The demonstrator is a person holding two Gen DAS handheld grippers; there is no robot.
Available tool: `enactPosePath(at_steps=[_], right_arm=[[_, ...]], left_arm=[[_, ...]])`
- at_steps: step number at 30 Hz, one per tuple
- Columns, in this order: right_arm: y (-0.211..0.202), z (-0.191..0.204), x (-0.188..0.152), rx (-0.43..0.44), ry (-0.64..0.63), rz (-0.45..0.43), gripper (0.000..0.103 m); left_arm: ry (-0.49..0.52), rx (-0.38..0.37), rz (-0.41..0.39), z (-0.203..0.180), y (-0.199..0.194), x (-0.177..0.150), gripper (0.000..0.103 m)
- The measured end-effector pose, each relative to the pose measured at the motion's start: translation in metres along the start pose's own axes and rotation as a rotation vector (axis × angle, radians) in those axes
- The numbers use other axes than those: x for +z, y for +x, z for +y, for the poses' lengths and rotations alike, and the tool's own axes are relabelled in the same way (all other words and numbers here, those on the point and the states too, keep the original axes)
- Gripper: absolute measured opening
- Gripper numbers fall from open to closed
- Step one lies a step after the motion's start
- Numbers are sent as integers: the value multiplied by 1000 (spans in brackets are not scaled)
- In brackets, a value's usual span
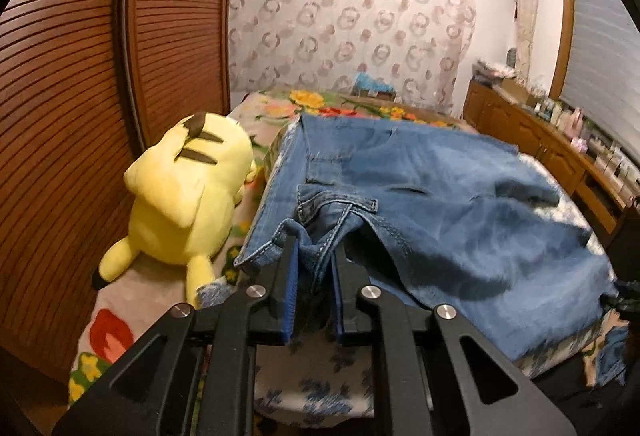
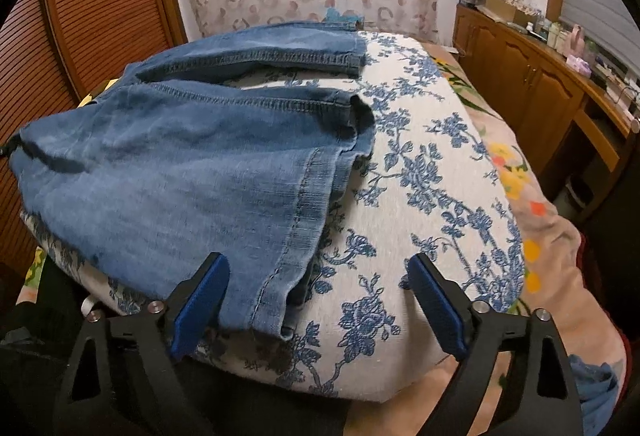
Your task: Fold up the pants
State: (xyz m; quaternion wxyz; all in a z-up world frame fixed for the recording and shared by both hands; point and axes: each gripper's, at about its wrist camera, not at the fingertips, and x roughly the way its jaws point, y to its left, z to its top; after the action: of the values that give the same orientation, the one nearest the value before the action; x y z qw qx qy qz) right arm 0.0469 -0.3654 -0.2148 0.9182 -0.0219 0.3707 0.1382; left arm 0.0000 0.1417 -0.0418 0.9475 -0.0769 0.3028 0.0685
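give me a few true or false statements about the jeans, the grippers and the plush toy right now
1. The left gripper is shut on the jeans. True.
2. The right gripper clamps the leg hem. False: its jaws stand wide open, the hem only lying between them.
3. A yellow plush toy lies on the bed beside the jeans. True.
4. The jeans rest on a plain white sheet. False: they lie on a blue floral cushion.
5. The plush toy sits on top of the jeans. False: it lies next to them.
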Motion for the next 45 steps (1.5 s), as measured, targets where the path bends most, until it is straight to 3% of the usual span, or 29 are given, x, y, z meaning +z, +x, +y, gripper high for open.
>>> enactPosePath(at_steps=[13,15,17,20,23,37,45], right_arm=[[-4,8,-4,32,-15,7,64],[-5,10,-4,40,-29,8,56],[-6,13,-5,51,-44,9,35],[-6,15,-4,59,-58,7,17],[-7,12,-1,79,-46,-9,6],[-23,0,65,129,-74,-182,3],[-26,-7,104,110,-101,-258,2]], left_arm=[[41,-18,-79,-25,10,27,16],[43,-20,-87,-28,11,30,16],[48,-22,-94,-31,12,33,16],[60,-24,-105,-38,15,37,16],[71,-28,-115,-42,19,44,16],[91,-8,-144,-50,47,83,15],[72,22,-175,-48,57,113,15]])
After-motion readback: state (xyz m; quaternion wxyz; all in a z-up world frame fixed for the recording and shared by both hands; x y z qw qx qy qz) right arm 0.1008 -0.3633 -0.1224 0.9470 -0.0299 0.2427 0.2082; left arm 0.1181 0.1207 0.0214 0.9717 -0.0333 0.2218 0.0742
